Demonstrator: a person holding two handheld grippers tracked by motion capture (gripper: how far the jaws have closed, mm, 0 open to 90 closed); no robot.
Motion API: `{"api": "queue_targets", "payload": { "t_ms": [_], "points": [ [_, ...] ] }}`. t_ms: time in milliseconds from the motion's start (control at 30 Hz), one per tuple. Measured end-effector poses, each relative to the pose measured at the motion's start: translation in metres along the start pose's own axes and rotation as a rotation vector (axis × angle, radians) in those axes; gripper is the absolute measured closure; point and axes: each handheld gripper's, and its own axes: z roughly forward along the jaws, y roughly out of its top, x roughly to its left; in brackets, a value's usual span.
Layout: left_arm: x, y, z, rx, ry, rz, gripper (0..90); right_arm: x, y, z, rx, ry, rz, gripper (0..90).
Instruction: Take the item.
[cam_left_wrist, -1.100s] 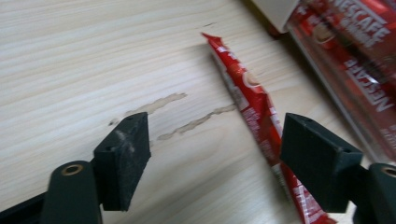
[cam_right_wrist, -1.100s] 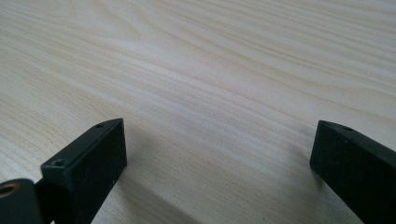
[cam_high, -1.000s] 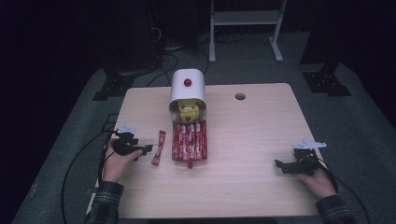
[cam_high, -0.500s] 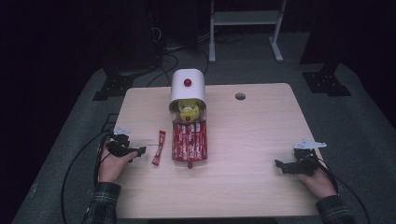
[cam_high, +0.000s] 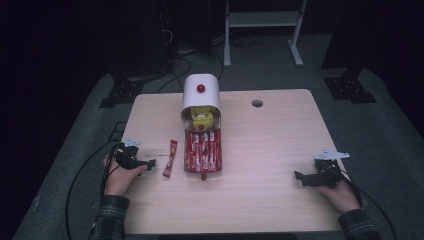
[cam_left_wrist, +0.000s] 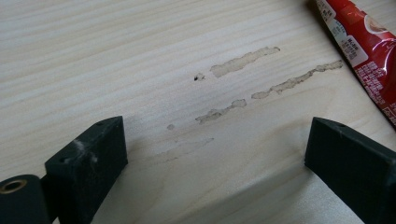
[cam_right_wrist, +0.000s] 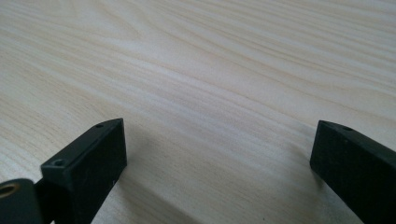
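Near the worktop's (cam_high: 260, 210) left edge, toward the front corner, the left gripper (cam_high: 149, 163) rests low over the wood with its jaws spread wide and nothing between them; they have just been opening. In the left gripper view only bare wood with a few pale smears lies between the jaws, and the red sachet (cam_left_wrist: 362, 46) sits off to the upper right of them, apart from both. From above, that loose sachet (cam_high: 169, 158) lies flat just beside the gripper's tips, between them and the tray (cam_high: 202, 172) of like sachets that juts from the white dispenser (cam_high: 200, 92) at the middle of the worktop, toward its back edge. A yellow figure (cam_high: 201, 120) sits in the dispenser's mouth above the packed row. My reading is that the sachet has been let go and the step in hand is the release, or else the approach for a fresh grasp; the frames do not decide between the two. If it is to be picked up, the next move would call for sliding the open jaws a little toward the tray, squaring them across the sachet's narrow width, and coming down low enough to pinch a thin, flat, slippery packet off the wood. Near the right edge, toward the front corner, the right gripper (cam_high: 303, 179) lies idle, its jaws likewise wide apart over bare wood, well away from the sachets.
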Motion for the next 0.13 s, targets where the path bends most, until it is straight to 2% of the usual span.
{"api": "queue_targets", "payload": {
  "t_ms": [133],
  "points": [
    [-0.0001, -0.0034, 0.0011, -0.033, -0.001, 0.002, 2.4, 0.0, 0.0, 0.0, 0.0, 0.0, 0.0, 3.0]
  ]
}}
